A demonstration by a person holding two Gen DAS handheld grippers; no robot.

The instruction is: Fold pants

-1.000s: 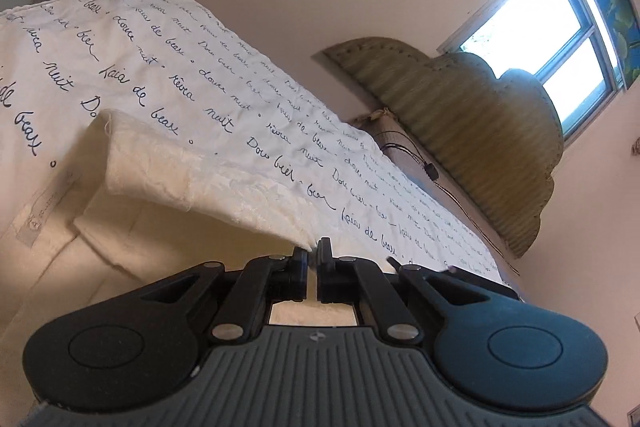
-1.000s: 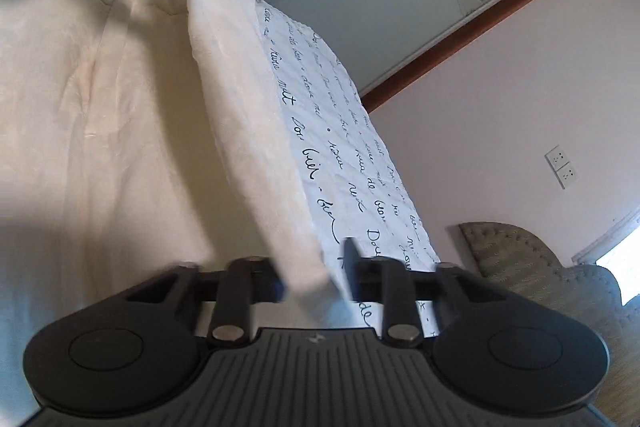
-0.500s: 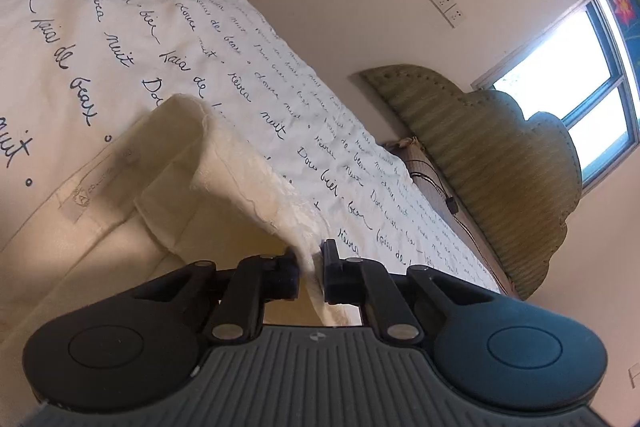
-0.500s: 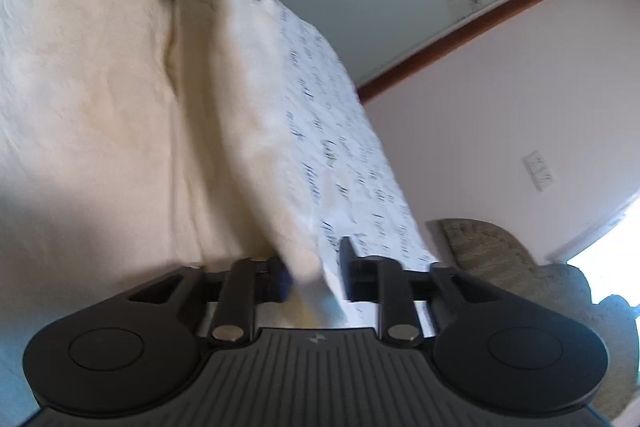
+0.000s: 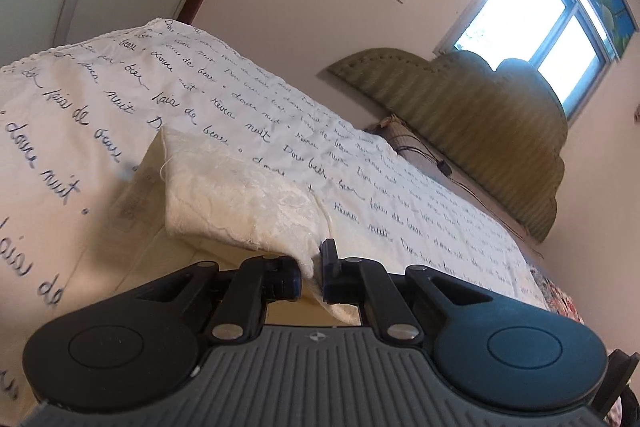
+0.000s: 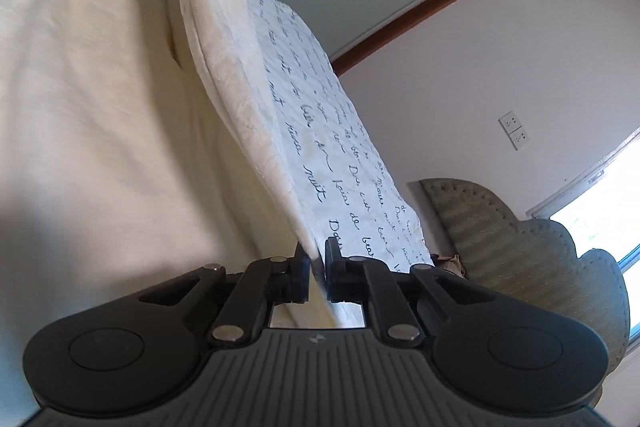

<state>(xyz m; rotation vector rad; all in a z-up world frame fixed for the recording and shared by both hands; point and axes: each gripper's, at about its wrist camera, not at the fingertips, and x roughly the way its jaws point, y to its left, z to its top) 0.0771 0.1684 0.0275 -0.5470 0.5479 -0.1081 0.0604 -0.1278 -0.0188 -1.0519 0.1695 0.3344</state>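
Left tool (image 5: 312, 269): clamped on a corner of the pants (image 5: 240, 203); cloth is pinched between the pads, so the grip is closed on fabric, not empty.
Right tool (image 6: 317, 267): clamped on the other end of the same edge; cloth runs up and away from its tips.
Pants: cream fabric, mostly lying on the bed (image 5: 400, 195) ahead and to the left of both tools; only the gripped edge is lifted.
Held edge (image 6: 236, 95): stretched taut between the two tools, judged so it carries over as one straight line with no sag.
Bed cover: white with handwriting print, showing to the right of each tool.
Step in hand: judged a fold-over of the lifted flap onto the flat part.
Risk: a corner slipping free.
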